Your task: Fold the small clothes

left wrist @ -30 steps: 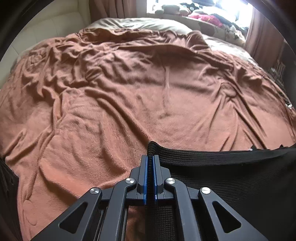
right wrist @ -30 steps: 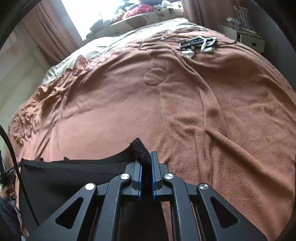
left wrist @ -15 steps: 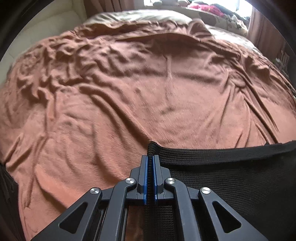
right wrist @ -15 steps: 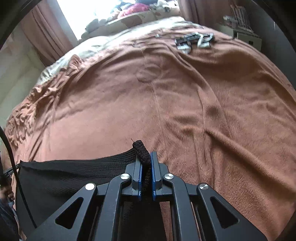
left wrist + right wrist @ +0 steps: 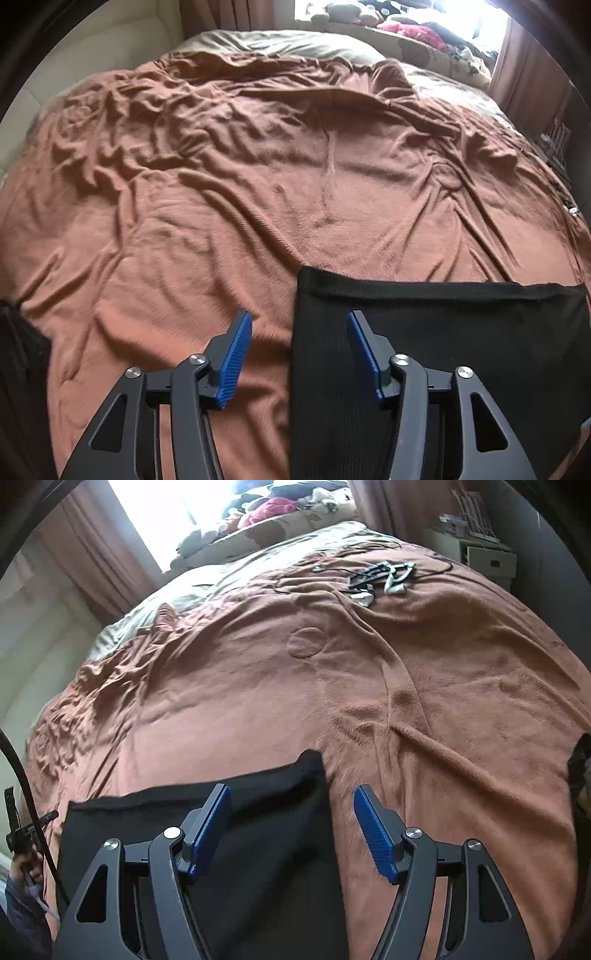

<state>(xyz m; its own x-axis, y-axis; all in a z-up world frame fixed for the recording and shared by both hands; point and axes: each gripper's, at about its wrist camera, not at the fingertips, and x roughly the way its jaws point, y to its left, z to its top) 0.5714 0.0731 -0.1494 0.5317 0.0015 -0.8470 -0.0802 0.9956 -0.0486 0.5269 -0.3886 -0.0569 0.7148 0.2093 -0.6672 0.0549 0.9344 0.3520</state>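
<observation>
Both tools have just been opening; jaws standing spread, nothing pinched. Left tool (image 5: 299, 350) is hovering over the near-left corner of the black garment (image 5: 443, 332), that edge running between its blue pads (image 5: 234, 360) but not touched. Right tool (image 5: 291, 827) is hanging over the opposite corner, garment (image 5: 240, 830) edge likewise between the pads, free.

Garment is lying flat on the brown blanket (image 5: 258, 166) of the bed, far hem running 9 to 3 o'clock, at 6 o'clock in both views.

Judgement: a fold is being laid. To do it well, lifting both tools straight off without snagging the knit, then checking the hem is lying straight before regripping. Clutter (image 5: 380, 578) at 1 o'clock is well apart.
</observation>
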